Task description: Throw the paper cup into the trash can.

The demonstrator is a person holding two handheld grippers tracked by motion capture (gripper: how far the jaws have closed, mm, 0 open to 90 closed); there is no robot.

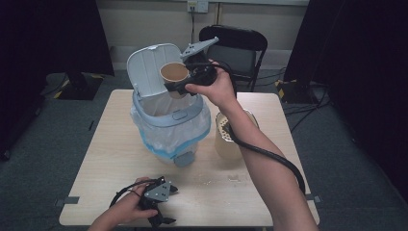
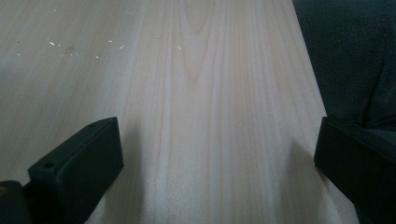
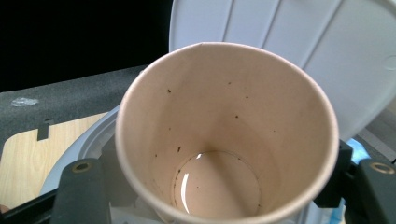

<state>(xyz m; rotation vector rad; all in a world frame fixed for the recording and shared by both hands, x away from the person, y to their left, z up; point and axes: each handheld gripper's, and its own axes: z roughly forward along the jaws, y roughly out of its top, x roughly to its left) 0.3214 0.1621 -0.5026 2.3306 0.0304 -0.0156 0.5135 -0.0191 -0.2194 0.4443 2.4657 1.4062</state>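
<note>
A tan paper cup (image 1: 174, 73) hangs tilted over the open white trash bin (image 1: 171, 127), in front of its raised lid (image 1: 146, 67). My right gripper (image 1: 177, 84) is shut on this cup. In the right gripper view the cup (image 3: 224, 116) sits between the two black jaws of my right gripper (image 3: 224, 186), its mouth facing the camera; inside it is empty apart from small dark specks. My left gripper (image 1: 168, 204) rests near the table's front edge. In the left gripper view its jaws stand wide apart over bare wood, and my left gripper (image 2: 215, 158) holds nothing.
A second paper cup (image 1: 227, 139) with pale grains in it stands on the wooden table (image 1: 106, 159) right of the bin. Crumbs (image 1: 231, 179) lie in front of it. A blue-edged bag lines the bin. A black chair (image 1: 240, 45) stands behind the table.
</note>
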